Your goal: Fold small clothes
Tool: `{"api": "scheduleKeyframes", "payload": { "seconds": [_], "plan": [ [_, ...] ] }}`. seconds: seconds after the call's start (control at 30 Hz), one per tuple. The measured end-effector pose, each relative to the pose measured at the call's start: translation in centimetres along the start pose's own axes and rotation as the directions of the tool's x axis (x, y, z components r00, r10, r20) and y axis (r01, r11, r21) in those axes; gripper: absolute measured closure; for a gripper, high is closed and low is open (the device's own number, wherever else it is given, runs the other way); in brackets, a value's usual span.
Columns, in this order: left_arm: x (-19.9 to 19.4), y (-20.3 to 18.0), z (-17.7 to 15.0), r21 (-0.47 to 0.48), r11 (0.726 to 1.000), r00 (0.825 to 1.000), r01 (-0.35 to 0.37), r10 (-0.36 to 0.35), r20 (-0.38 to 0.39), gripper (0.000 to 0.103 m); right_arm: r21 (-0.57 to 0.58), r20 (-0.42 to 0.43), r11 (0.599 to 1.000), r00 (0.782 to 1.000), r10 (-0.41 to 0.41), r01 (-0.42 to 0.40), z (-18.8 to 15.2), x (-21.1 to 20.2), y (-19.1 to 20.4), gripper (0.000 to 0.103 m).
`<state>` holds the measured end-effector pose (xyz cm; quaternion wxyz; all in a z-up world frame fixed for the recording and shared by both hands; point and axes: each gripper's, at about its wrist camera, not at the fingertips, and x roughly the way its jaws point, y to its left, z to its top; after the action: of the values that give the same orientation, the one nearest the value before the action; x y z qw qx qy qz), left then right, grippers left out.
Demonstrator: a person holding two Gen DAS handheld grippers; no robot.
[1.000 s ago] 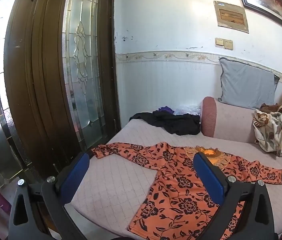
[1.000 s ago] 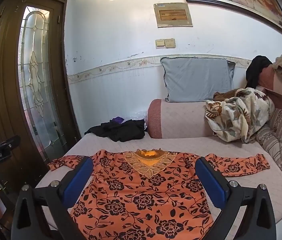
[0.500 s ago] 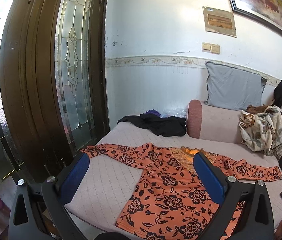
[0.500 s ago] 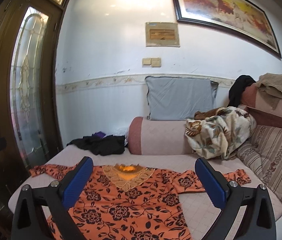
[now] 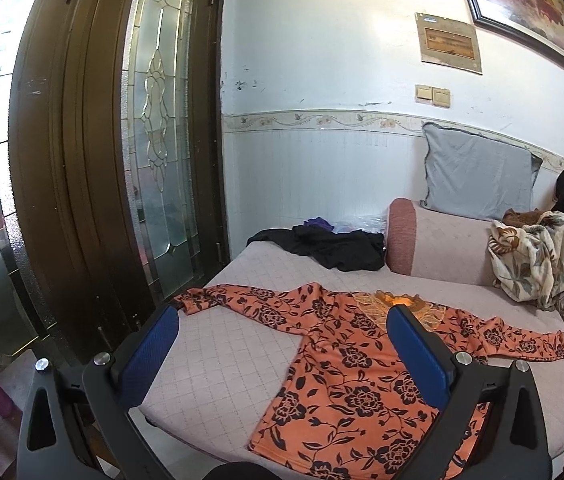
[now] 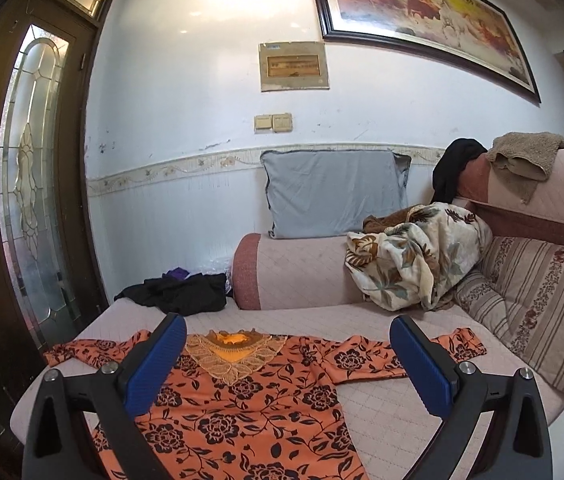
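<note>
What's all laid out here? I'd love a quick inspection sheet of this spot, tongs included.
Surface: pink quilted sofa seat, mostly bare to the right of the top.
Job's things: orange long-sleeved top with black flowers, spread flat, sleeves out, unfolded.
Clutter: crumpled black garment at the far end; cream leaf-print cloth heaped on the armrest; grey pillow against the wall.
Grippers: left tongs and right tongs both open, empty, above the top.
Cables: nothing seen.
Surroundings: brown wooden door with leaded glass; framed painting.
</note>
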<state>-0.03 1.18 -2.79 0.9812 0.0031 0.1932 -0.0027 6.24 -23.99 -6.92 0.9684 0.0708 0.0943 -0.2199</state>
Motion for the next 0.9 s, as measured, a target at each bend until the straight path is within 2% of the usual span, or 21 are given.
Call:
{"api": "scheduleKeyframes", "payload": {
  "seconds": [0.37,0.9],
  "plan": [
    [1.6,0.2,-0.1,0.005,0.999,0.999,-0.032,0.032,-0.018,0.0,-0.016,-0.078,0.999,0.996,0.036,-0.038,-0.9,0.9,1.5,0.0],
    [3.5,-1.0,-0.1,0.031,0.999,0.998,-0.041,0.043,-0.056,0.0,-0.026,-0.149,0.998,0.987,0.056,-0.061,-1.6,2.2,1.1,0.0]
  ]
}}
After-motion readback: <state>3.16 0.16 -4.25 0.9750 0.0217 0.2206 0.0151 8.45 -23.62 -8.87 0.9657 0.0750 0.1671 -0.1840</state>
